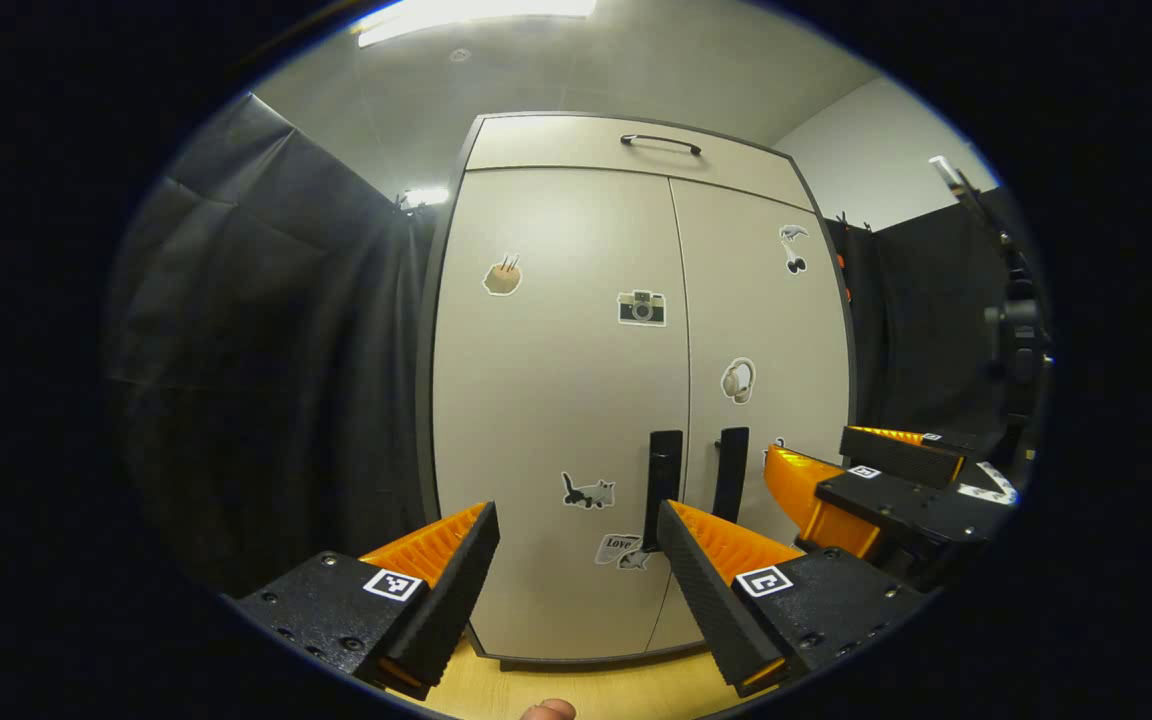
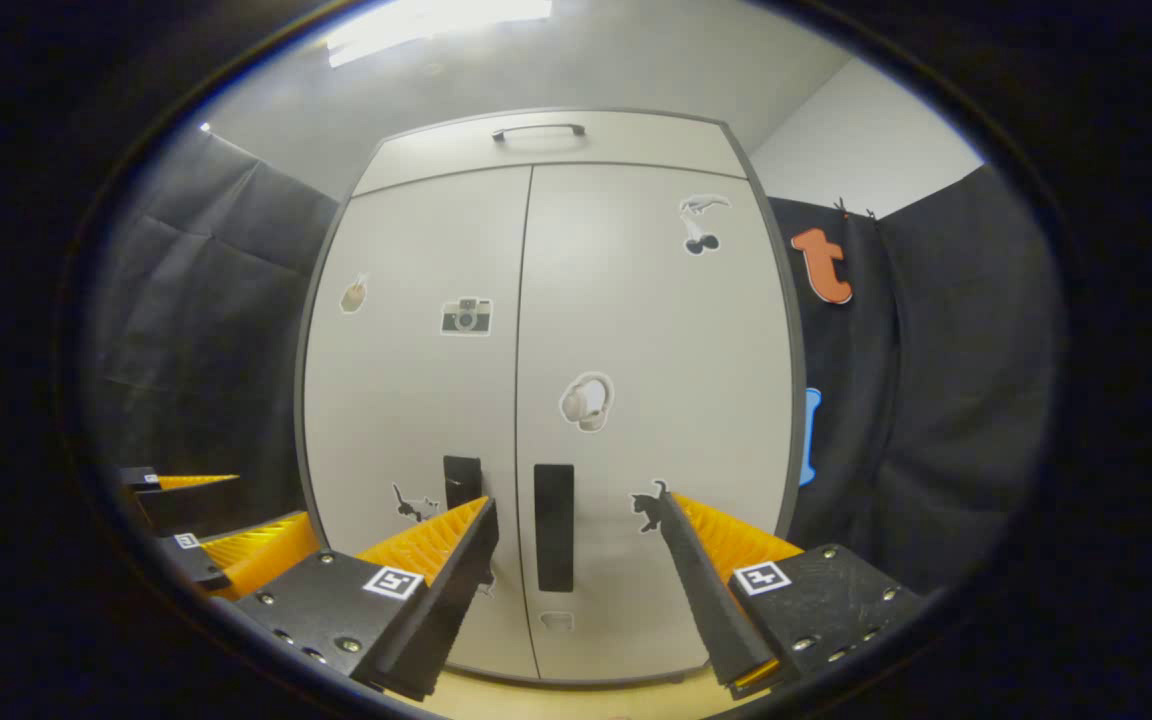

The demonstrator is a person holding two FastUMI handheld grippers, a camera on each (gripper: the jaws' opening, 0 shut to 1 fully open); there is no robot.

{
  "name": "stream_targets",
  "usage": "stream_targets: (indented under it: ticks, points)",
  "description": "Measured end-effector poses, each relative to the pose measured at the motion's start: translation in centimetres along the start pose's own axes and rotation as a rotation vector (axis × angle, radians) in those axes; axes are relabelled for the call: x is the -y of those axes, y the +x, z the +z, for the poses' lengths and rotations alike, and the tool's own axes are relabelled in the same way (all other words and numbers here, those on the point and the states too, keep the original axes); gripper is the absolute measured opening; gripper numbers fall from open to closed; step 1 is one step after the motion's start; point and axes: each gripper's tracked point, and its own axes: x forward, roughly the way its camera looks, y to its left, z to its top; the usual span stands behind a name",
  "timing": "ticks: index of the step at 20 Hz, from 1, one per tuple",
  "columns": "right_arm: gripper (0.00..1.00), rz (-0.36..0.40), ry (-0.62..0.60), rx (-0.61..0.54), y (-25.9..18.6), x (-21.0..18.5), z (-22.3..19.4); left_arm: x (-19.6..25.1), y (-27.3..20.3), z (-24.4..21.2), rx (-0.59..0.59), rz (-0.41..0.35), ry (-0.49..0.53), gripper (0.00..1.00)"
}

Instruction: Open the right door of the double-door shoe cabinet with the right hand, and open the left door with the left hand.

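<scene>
Presently both doors of the tall beige double-door shoe cabinet (image 2: 536,400) were shut, standing upright on the pale wooden floor (image 1: 576,690) straight ahead of you.

Key relation: the right door's black vertical bar handle (image 2: 553,527) lay dead ahead of your right gripper (image 2: 576,555), framed between its two fingers, which were spread wide and held nothing. The handle's long axis ran vertical, while the gap between the fingers ran horizontal, so a straight push forward should bracket it.

Your left gripper (image 1: 576,555) was likewise released and empty. The left door's black bar handle (image 1: 663,480) sat just above its right finger (image 1: 711,580), off-centre, so I judged you needed a small shift to the right.

The right gripper looked the nearer and better lined up of the two.

View differences: the left gripper view showed your right gripper (image 1: 836,480) from the side, near the right handle (image 1: 731,472) but not touching. The right gripper view showed that handle full length; the left handle (image 2: 462,482) was half hidden behind a finger.
</scene>
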Motion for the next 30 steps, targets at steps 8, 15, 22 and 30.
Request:
stream_targets:
  ticks: [8,15,22,30]
  points:
    - [0.78,0.011,-0.028,-0.086,5.1,-1.2,-4.1,-4.7,0.4,0.0,0.001,0.109,0.014,0.98]
    - [0.55,0.012,-0.032,-0.115,6.9,-1.6,-5.7,-5.6,1.1,-1.1,-0.025,0.134,0.021,0.98]
    - [0.31,-0.023,-0.020,-0.123,7.5,-2.0,-6.3,-5.9,1.0,-1.3,-0.031,0.137,0.022,0.98]
    - [0.21,0.011,-0.017,-0.125,7.1,-1.9,-6.4,-6.2,0.4,-2.0,-0.043,0.137,0.020,0.98]
